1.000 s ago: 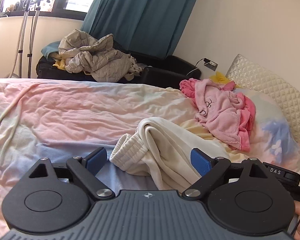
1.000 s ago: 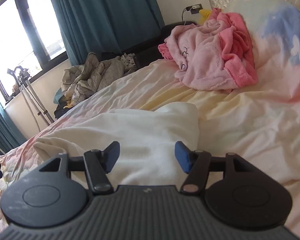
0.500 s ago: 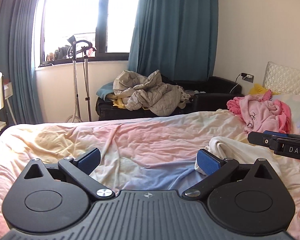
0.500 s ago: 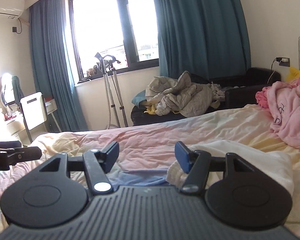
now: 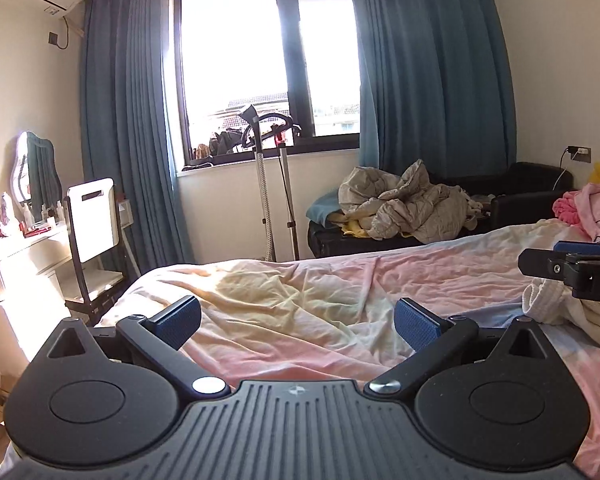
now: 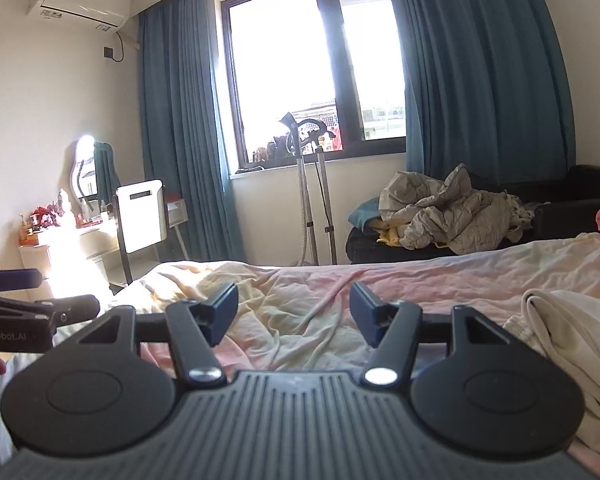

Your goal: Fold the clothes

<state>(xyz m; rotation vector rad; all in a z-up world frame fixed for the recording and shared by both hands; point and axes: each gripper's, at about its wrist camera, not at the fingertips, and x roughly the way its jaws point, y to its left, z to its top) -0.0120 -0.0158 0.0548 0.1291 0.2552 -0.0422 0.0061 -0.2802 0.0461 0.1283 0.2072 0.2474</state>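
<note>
Clothes wait unfolded while the left gripper (image 5: 296, 322) and right gripper (image 6: 293, 312) hover with fingers spread and empty over the bed (image 5: 300, 300), so next seems reaching right for the cream garment (image 6: 568, 332) lying crumpled there.

Bare, rumpled bedspread (image 5: 308, 312) is seen ahead of both wide-spread grippers, with nothing lying on it there. The right side is taken up by the cream garment (image 6: 560, 344), and the pink clothes (image 5: 596, 208) are heaped beyond it. The left gripper's right flank is bordered by the right gripper (image 5: 568, 260).
</note>
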